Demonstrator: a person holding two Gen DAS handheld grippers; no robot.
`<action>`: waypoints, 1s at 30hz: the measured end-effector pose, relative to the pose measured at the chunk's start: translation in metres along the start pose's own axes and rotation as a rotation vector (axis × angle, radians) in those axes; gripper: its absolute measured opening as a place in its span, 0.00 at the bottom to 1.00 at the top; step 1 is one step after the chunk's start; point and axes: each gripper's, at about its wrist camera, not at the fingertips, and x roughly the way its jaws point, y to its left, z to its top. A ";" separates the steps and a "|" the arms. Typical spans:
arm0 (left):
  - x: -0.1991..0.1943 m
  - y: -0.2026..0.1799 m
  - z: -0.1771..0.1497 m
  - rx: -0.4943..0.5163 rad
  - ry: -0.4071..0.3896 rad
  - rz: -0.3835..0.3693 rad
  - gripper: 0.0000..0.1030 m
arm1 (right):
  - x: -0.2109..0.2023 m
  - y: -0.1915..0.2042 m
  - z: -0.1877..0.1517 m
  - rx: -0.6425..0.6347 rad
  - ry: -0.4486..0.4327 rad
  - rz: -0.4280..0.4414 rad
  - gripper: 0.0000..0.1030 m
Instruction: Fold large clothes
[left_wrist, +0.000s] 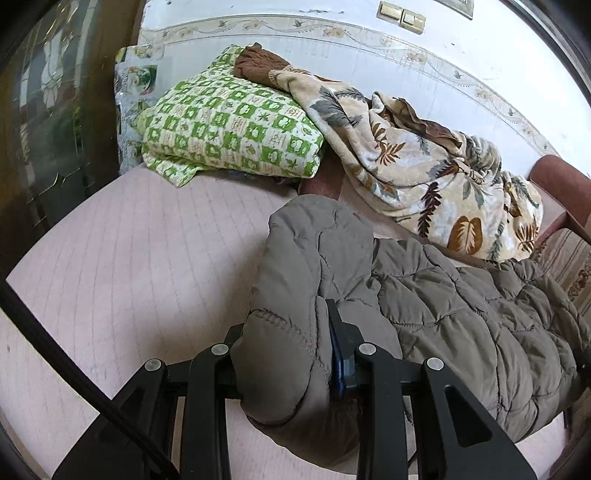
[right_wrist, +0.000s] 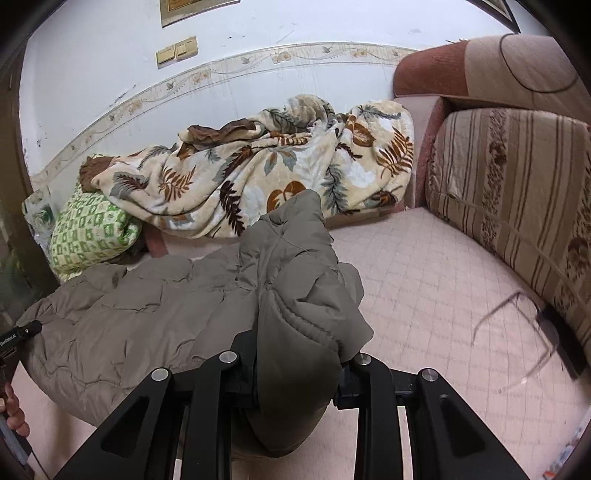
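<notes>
Quilted jacket (left_wrist: 443, 295) between both grippers' fingers (left_wrist: 341, 347)

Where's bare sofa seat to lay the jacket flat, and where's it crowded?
Left of the quilted jacket, bare pink seat cover reaches the green checked quilt. To its right, bare seat runs to the striped cushion, with eyeglasses near the cushion. The back is crowded: the leaf-print blanket lies along the wall.
</notes>
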 end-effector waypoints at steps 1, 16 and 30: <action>-0.006 0.002 -0.006 0.003 -0.001 0.001 0.29 | -0.007 -0.002 -0.006 0.004 0.004 0.004 0.27; -0.020 0.035 -0.085 -0.022 0.134 0.083 0.43 | -0.033 -0.035 -0.085 0.087 0.155 -0.001 0.28; -0.021 0.053 -0.095 -0.066 0.129 0.193 0.72 | -0.020 -0.098 -0.116 0.435 0.316 0.114 0.57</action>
